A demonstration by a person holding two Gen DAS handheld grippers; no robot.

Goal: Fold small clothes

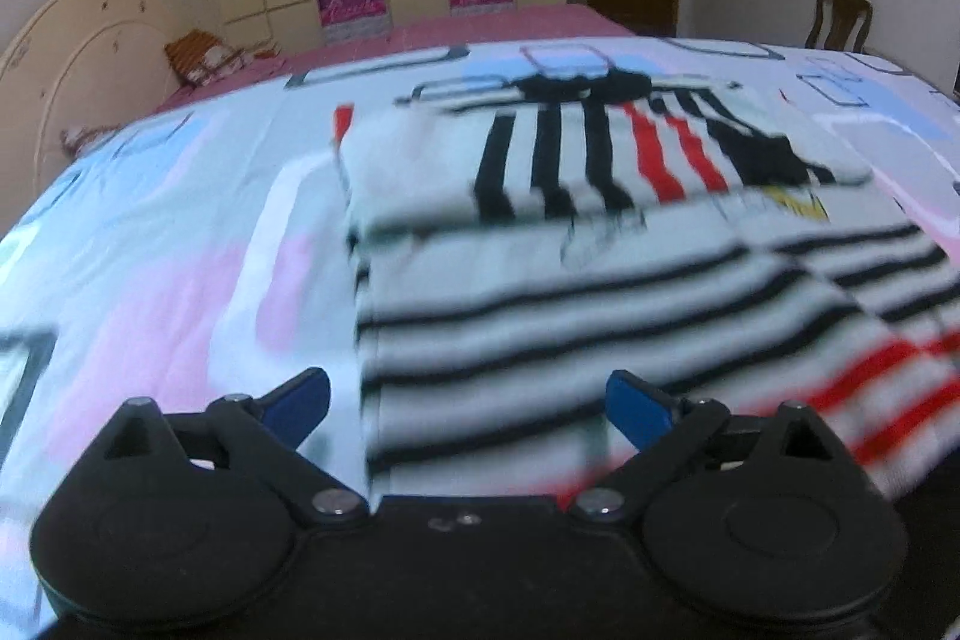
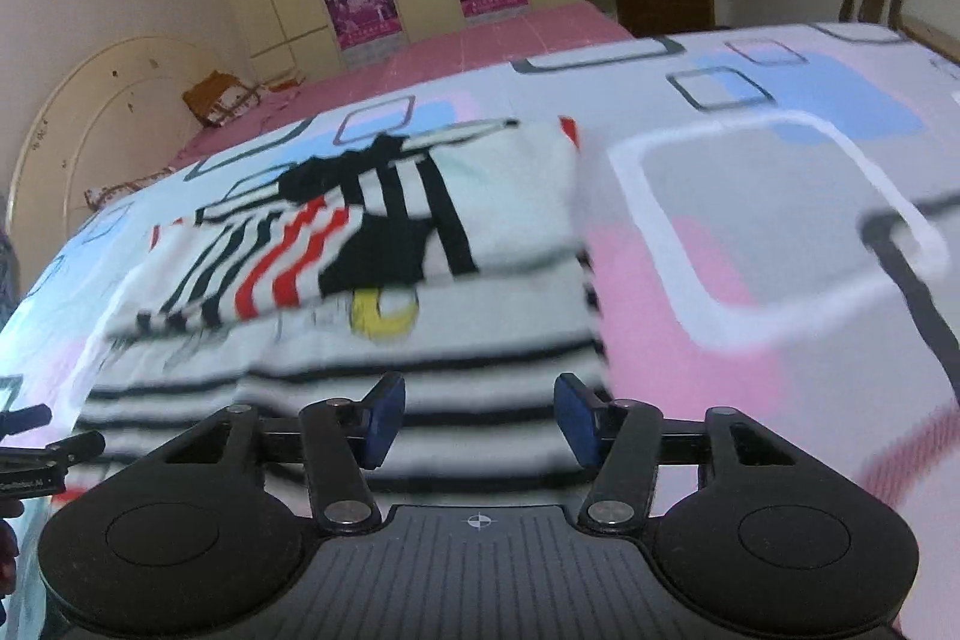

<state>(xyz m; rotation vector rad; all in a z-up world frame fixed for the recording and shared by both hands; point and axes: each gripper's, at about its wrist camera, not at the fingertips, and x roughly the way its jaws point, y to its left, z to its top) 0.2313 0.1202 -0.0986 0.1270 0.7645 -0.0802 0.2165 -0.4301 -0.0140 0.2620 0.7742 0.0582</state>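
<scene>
Striped shirt (image 1: 540, 280) lies folded, neckline farthest away.

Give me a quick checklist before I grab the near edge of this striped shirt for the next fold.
1. Left gripper open: ok.
2. Right gripper open: ok.
3. Both grippers empty: ok.
4. Striped shirt near hem ahead of both grippers: ok.
5. Sleeves folded in across the shirt's top: ok.
6. Hem flat, single layer to pinch: cannot tell, blurred.
7. Patterned bedsheet beside shirt free of objects: ok.
</scene>
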